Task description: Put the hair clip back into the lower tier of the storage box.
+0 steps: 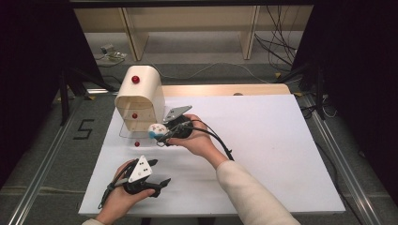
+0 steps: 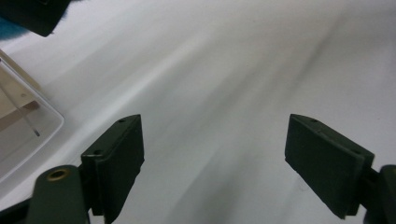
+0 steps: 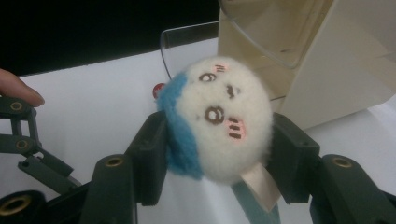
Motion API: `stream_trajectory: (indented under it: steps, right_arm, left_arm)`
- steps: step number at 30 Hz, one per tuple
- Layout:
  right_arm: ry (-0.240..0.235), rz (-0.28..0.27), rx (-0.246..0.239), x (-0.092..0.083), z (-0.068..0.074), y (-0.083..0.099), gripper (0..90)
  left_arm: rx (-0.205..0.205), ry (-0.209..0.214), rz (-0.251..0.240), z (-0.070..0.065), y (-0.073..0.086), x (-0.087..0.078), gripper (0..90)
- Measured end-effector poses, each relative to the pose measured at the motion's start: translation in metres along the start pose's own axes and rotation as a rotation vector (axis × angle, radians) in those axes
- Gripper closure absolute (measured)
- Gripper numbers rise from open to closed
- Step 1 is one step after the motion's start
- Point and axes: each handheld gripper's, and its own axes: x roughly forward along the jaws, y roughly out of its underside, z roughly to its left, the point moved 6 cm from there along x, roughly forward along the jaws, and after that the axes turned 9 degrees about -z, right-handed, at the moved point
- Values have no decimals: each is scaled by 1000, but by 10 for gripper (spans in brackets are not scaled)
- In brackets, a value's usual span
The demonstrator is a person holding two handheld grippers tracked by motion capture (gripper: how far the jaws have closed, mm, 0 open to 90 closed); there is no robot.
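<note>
A small white and blue plush toy (image 3: 219,119) with an embroidered face sits squeezed between the jaws of my right gripper (image 3: 217,156). From above, that plush toy (image 1: 156,130) and my right gripper (image 1: 162,133) hover just in front of the cream cabinet (image 1: 138,96), by its lowered clear door (image 1: 129,133). Red knobs (image 1: 135,79) mark the cabinet's front. My left gripper (image 1: 157,178) rests near the table's front edge. Its jaws stand wide apart over bare white board, and the left gripper (image 2: 212,158) holds nothing.
The white board (image 1: 263,140) has free room to the right of both hands. A clear plastic door (image 2: 18,135) lies at the left in the left gripper view. Shelving legs and loose cables are on the floor beyond the table.
</note>
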Motion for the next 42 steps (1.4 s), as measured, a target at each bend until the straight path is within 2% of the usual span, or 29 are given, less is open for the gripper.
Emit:
stream_trajectory:
  steps: [42]
  right_arm:
    - [2,23,14,16,-2,-9,452]
  left_arm:
    - [3,0,-1,0,-1,0,200]
